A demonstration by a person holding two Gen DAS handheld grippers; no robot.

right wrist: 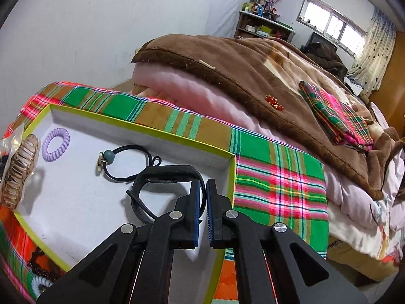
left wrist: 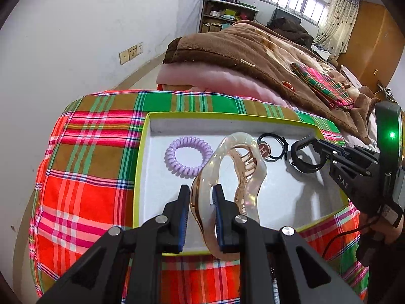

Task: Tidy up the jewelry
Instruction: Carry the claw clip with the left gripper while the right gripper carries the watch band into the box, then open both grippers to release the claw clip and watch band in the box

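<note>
Left wrist view shows my left gripper (left wrist: 201, 190) closed on a large translucent hair claw (left wrist: 227, 174). One loop of the claw's frame passes between the two blue pads, and the rest of the claw stands up ahead of the fingers, above the floor of a shallow white tray with a yellow-green rim (left wrist: 141, 152). The claw is over the near part of the tray; I cannot tell if it touches the floor.

In the right wrist view, my right gripper (right wrist: 202, 185) is nearly closed, and its pads pinch the thin band of a black wristband (right wrist: 162, 174). The looped part of the wristband sticks out to the left of the fingertips, over the tray floor close to the tray's right wall. In the left wrist view the same right gripper (left wrist: 326, 152) comes in from the right with the wristband (left wrist: 303, 157) at its tip.

Inside the tray I see a purple spiral hair tie (left wrist: 188, 156) lying flat near the far left corner, and a black elastic hair tie with a round charm (left wrist: 272, 149) near the far wall, between the claw and the wristband. The tray rests on a bright plaid cloth (left wrist: 88, 164). Behind it lies a brown blanket (left wrist: 253, 55) over pink bedding.
</note>
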